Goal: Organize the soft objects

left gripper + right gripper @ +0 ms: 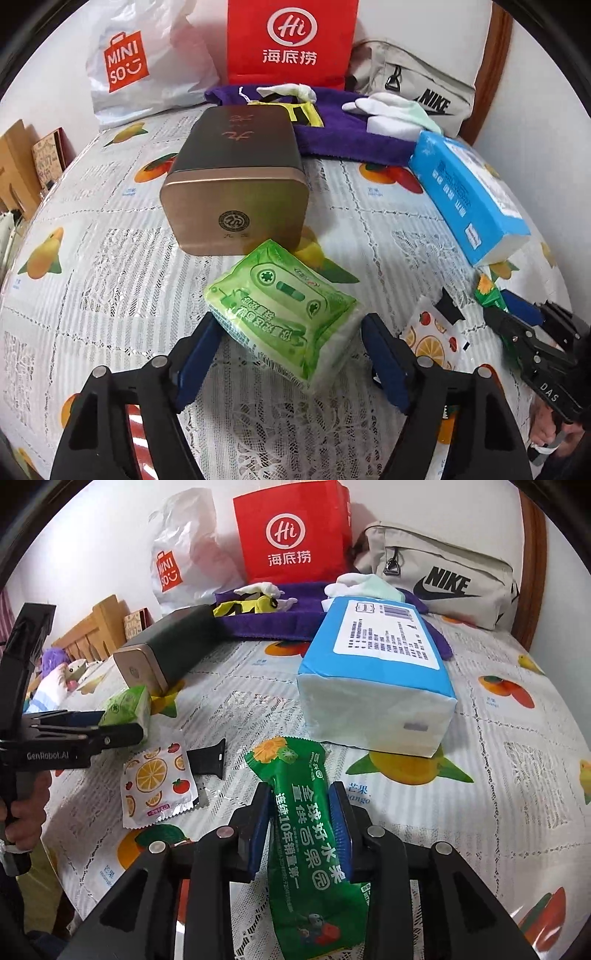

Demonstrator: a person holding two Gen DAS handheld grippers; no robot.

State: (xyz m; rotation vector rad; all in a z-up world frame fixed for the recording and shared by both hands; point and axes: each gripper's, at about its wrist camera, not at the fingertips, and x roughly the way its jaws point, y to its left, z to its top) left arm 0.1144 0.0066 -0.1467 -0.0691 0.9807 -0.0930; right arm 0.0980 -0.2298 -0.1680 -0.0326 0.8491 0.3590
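Observation:
A green tissue pack [284, 314] lies on the fruit-print tablecloth [110, 258], tilted against a bronze tin [236, 184]. My left gripper [291, 325] stands open around it, with a gap at the right pad. From the right wrist view the left gripper [122, 725] shows at the left edge beside that pack [127, 707]. A long green snack sachet [306, 812] lies flat between the fingers of my right gripper [300, 790], whose jaws are narrowly open and not pinching it. A blue tissue pack [376, 675] sits just beyond.
A fruit-print sachet [157, 786] and a small black piece [207, 760] lie between the grippers. At the back are a purple towel [343, 136] with white gloves [388, 110], a red paper bag [291, 40], a white plastic bag [140, 62] and a beige bag [424, 85].

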